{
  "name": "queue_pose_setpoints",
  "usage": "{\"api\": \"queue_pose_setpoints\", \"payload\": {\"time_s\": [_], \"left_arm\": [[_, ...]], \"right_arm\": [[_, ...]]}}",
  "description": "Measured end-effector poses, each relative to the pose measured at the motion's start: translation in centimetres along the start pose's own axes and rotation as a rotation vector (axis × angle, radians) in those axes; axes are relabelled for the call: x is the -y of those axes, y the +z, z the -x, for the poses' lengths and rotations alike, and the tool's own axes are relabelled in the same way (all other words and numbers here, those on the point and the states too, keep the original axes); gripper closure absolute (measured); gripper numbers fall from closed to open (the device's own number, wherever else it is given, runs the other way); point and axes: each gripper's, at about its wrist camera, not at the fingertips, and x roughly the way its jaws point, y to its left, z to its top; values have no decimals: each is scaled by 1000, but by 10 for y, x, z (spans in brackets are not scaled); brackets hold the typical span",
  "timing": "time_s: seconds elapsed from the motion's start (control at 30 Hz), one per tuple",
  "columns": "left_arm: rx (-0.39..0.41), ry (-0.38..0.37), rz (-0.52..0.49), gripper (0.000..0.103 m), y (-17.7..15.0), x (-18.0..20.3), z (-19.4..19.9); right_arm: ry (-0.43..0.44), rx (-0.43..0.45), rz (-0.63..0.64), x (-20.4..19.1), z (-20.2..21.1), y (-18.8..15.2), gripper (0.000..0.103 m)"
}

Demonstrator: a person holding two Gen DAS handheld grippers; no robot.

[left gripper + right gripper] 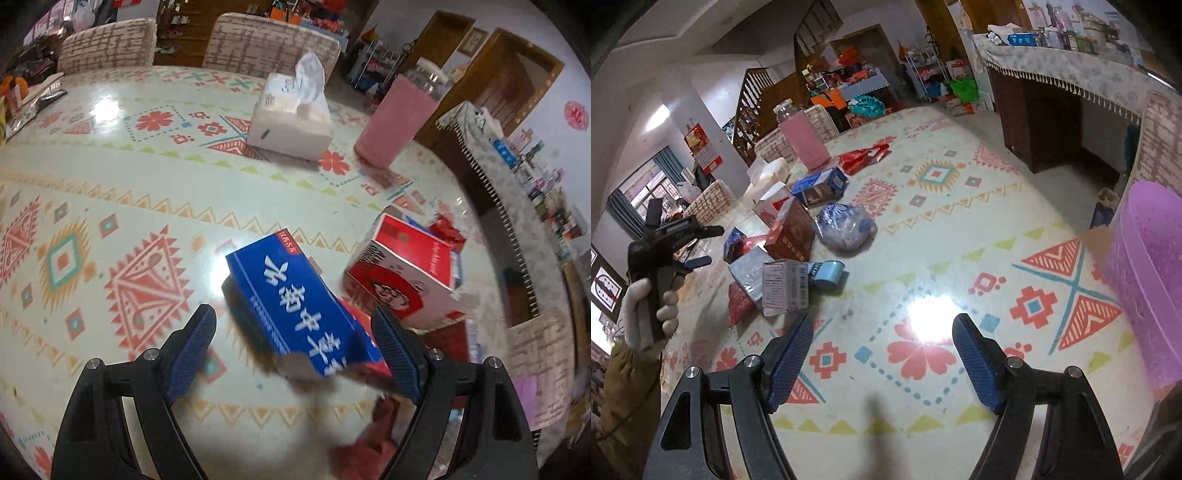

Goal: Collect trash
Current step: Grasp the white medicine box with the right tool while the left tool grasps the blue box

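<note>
1. Left wrist view: the near end of the blue box [295, 314] is smeared by motion blur; its torn brown flap and the red items beneath it cannot be told apart.
2. The red-and-white carton [402, 273] to the right of the blue box is blurred along its right edge, and the scraps beyond it are unreadable.
3. Far across the patterned table [122, 184] stand a white tissue box [288, 118] and a pink-sleeved jar [395, 118]; the jar's top is hazy.
4. Right wrist view: the purple basket [1145, 280] at the right is cut off by the picture's edge, so only its near wall shows.
5. The trash lies in a heap at the left of the table: a crumpled blue-and-white bag [846, 229], a dark red box [792, 236], a grey printed carton [783, 288] and a light blue roll [827, 273]. Lower pieces are hidden under upper ones.
6. Left gripper [295, 354]: jaws wide. The blue box lies between the fingers; the right pad looks near or against its edge, but blur leaves contact undecided, and the left pad is clearly apart from it.
7. The same tool appears at the far left of the right wrist view [694, 251], held by a gloved hand [646, 314].
8. Right gripper [882, 354]: jaws wide, nothing between them, over bare tablecloth, between the heap and the basket.
</note>
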Motion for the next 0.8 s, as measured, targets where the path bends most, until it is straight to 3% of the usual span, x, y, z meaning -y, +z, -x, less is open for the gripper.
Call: {"api": "queue_pose_setpoints", "payload": {"time_s": [0.17,0.2,0.23,0.3,0.37,0.4,0.57,0.8], "left_arm": [[-46,36,2,19,1,3,-20],[-54,29,9,27,-2,3,-20],[-60,27,9,43,-5,2,-21],[-58,22,-5,48,-10,2,-17],[-31,22,-29,63,-16,4,-8],[-26,15,-43,66,-20,5,-2],[12,-28,-51,66,-42,-1,28],[61,-60,-74,66,-77,-8,64]], "right_arm": [[-7,-14,15,-4,-6,1,21],[-6,-15,22,-6,-8,2,21],[-3,-18,32,-10,-9,2,21],[6,-24,52,-18,-14,4,21],[17,-31,76,-27,-18,5,21],[25,-35,90,-33,-21,6,21],[62,-57,172,-65,-41,10,21],[36,-69,196,-97,-77,21,21]]}}
